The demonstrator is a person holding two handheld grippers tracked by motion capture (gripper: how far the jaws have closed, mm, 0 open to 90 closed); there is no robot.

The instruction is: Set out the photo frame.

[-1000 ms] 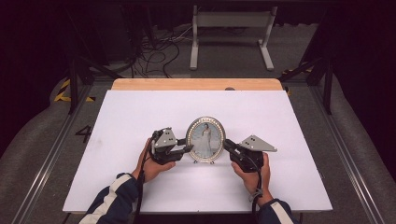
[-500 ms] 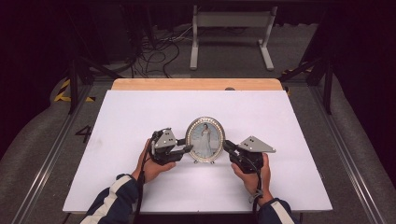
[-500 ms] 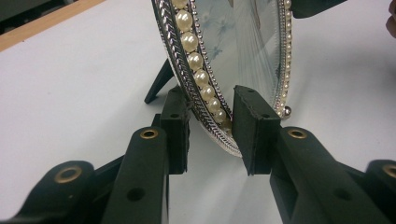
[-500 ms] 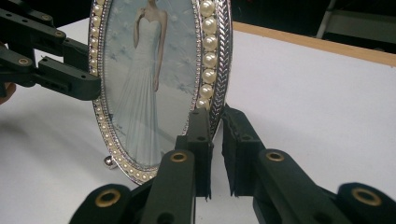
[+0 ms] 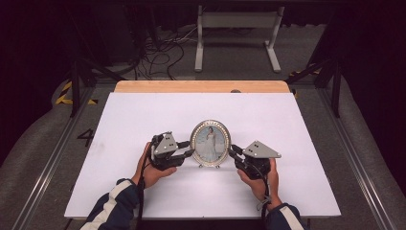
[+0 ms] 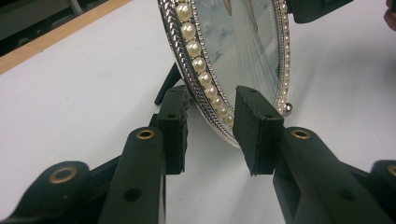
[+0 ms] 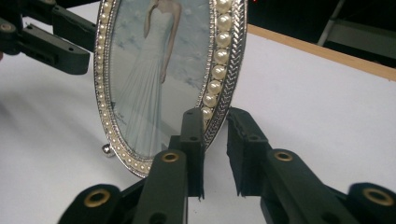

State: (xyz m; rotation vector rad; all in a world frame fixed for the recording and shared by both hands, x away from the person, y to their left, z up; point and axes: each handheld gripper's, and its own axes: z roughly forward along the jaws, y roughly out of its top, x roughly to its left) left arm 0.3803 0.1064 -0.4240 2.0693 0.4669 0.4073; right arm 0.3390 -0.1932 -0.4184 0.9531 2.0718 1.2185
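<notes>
Picture frame [image 5: 210, 143] stands mid-table [image 5: 297, 120], between left claw [image 5: 187, 152] and right claw [image 5: 233, 154].

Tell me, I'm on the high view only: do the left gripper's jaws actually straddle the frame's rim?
Observer: Yes. In the left gripper view the left gripper has one jaw behind and one in front of the oval frame's pearl rim, with gaps showing on both sides.
Operator: And the right?
Observer: The right gripper straddles the opposite edge; its front jaw looks against the rim, the rear jaw apart.
Operator: Anything propping the frame?
Observer: A black stand leg behind it rests on the white tabletop.
</notes>
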